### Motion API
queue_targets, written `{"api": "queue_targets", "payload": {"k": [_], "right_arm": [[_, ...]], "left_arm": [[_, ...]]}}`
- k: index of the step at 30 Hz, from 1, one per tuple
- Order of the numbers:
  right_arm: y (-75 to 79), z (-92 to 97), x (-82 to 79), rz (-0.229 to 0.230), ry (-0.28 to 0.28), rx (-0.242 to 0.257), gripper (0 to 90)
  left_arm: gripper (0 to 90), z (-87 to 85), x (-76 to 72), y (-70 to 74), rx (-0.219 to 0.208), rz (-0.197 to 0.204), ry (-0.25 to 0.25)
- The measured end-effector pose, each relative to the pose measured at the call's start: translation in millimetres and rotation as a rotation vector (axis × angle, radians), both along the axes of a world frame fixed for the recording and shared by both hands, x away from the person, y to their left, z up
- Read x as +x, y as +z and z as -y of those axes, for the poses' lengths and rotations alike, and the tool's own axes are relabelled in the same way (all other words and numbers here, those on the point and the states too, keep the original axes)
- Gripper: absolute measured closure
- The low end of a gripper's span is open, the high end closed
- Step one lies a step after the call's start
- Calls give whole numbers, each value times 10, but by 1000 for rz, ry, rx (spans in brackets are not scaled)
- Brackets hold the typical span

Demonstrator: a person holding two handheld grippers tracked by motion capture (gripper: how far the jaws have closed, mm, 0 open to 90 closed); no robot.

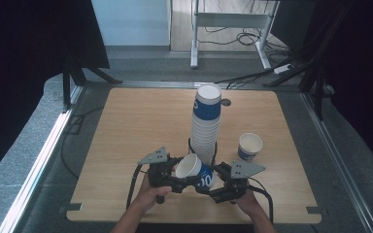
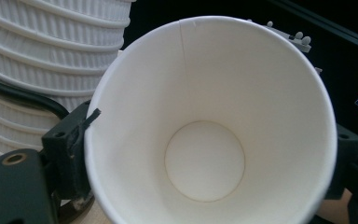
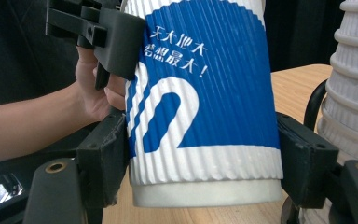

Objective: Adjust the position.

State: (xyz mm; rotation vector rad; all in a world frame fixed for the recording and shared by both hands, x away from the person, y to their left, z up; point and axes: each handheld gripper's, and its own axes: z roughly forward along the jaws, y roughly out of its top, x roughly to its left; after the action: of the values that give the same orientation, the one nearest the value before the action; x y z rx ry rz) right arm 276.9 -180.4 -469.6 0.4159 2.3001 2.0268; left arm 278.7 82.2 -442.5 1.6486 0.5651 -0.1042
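A blue-and-white ribbed paper cup (image 1: 194, 169) hangs tilted just above the table between both grippers, its mouth turned left. My left gripper (image 1: 185, 178) is shut on the cup near its rim. In the left gripper view I look straight into the white cup (image 2: 205, 140), with one pad (image 2: 72, 149) against its wall. My right gripper (image 1: 211, 188) is shut on the cup's base end. In the right gripper view its pads press on both sides of the cup (image 3: 214, 93), low down. The left gripper's jaw (image 3: 116, 42) and a hand (image 3: 93, 98) are at the upper left.
A tall stack of the same cups (image 1: 206, 124) stands upright in a black wire ring just behind the held cup, and in the gripper views it is close by (image 2: 51, 51) (image 3: 354, 70). One single cup (image 1: 249, 146) stands upright to the right on the wooden table (image 1: 136, 121).
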Motion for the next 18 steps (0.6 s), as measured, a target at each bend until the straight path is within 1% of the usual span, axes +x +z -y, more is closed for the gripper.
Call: {"api": "queue_targets", "payload": {"k": [4, 8, 12, 18], "right_arm": [[4, -7, -8, 2, -11, -4, 256], [14, -4, -12, 4, -41, -21, 221], [47, 16, -29, 16, -65, -39, 206], [85, 16, -65, 43, -84, -76, 199]], "left_arm": [[153, -10, -2, 6, 6, 9, 6], [154, -34, 0, 26, 20, 23, 21], [155, -62, -2, 64, 41, 42, 29], [155, -72, -17, 118, 88, 67, 39]]}}
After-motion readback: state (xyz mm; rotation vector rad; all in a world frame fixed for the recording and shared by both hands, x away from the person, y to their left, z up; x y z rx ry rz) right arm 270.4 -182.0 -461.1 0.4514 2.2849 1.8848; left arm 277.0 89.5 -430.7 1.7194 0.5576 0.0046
